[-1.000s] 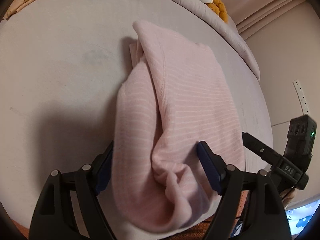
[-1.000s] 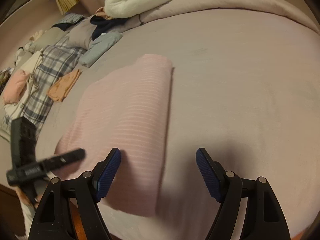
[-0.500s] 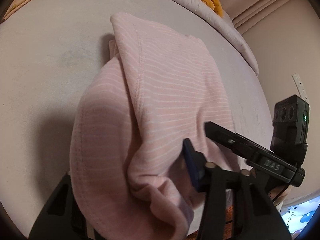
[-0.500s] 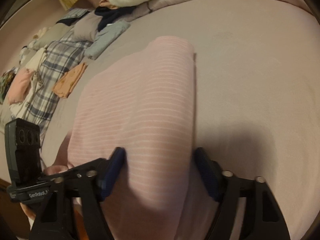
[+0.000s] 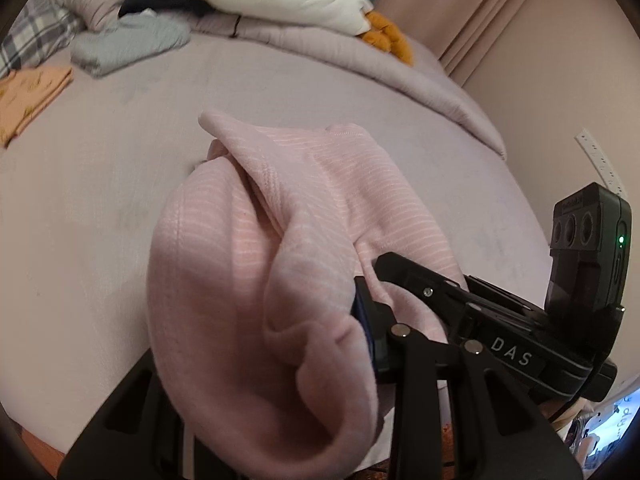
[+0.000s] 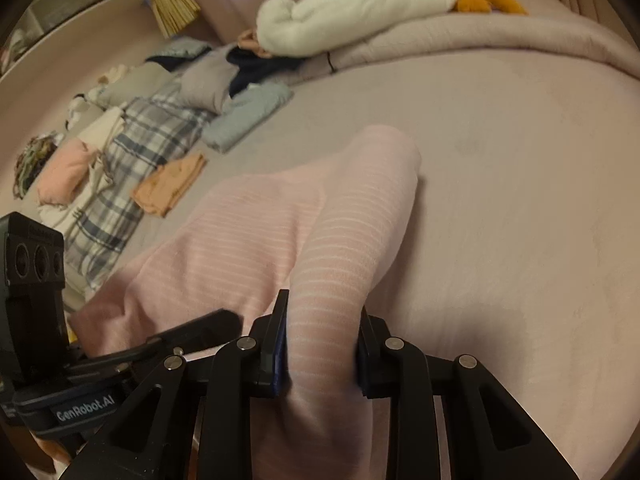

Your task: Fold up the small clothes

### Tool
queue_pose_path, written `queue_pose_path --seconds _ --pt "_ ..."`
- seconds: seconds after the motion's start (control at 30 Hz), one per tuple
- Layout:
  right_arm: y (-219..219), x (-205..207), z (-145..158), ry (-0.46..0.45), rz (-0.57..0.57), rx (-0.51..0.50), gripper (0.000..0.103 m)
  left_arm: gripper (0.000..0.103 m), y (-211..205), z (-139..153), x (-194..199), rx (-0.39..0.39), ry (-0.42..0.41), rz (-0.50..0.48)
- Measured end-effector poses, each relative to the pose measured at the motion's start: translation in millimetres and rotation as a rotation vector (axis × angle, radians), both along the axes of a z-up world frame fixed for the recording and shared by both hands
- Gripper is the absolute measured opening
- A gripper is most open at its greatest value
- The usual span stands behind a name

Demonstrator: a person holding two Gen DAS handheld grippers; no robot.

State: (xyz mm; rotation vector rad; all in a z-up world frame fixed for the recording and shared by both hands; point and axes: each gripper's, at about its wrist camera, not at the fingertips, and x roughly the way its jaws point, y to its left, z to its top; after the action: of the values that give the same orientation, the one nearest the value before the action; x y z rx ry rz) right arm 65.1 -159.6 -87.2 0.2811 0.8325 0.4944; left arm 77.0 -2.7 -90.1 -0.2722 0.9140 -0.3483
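Pink striped knit fills both of my views: the garment (image 5: 256, 280) lies on the mauve bed (image 5: 100, 208), and I have its near edge bunched up off the sheet in both grippers. My left gripper (image 5: 256, 360) has just been closing, and the cloth is between its jaws; only 1 blue pad shows, pressed into the fold on the right, while the other finger is buried under the fabric, so the grip reads as clenched on the garment. My right gripper (image 6: 320, 344) has also just been closing, and its 2 pads squeeze a thick roll of the same garment (image 6: 280, 232) between them, grasping it firmly. From that grip the cloth runs away from me in a long ridge whose far end still rests on the bed (image 6: 520, 160). In the left view the right gripper (image 5: 500, 320) sits just beside mine, its black body touching the pink fabric; in the right view the left gripper (image 6: 120, 360) shows at the lower left edge, equally close. Farther up the bed lie a folded orange piece (image 6: 170, 186), a folded grey-blue piece (image 6: 248, 114) and a plaid cloth (image 6: 136, 152), all well apart from the garment. A white plush (image 6: 352, 8) rests on the rolled duvet (image 6: 500, 36) at the bed's far end.
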Motion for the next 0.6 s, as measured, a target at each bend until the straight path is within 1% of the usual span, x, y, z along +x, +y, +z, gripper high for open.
queue_pose_path --seconds 0.1,0.3,0.6 --pt "-2.5 -4.5 9.7 -0.044 -0.016 -0.008 0.029 0.034 -4.6 10.2 -2.6 -0.005 -0.030 -0.011" --pt "-7.6 -12.1 21.6 -0.097 -0.045 -0.022 0.029 0.034 -12.7 22.9 -5.1 -0.018 -0.067 -0.031" --pt "-18.1 -16.6 28.7 -0.125 -0.074 -0.027 0.029 0.034 -25.4 31.8 -6.9 -0.019 -0.087 -0.051"
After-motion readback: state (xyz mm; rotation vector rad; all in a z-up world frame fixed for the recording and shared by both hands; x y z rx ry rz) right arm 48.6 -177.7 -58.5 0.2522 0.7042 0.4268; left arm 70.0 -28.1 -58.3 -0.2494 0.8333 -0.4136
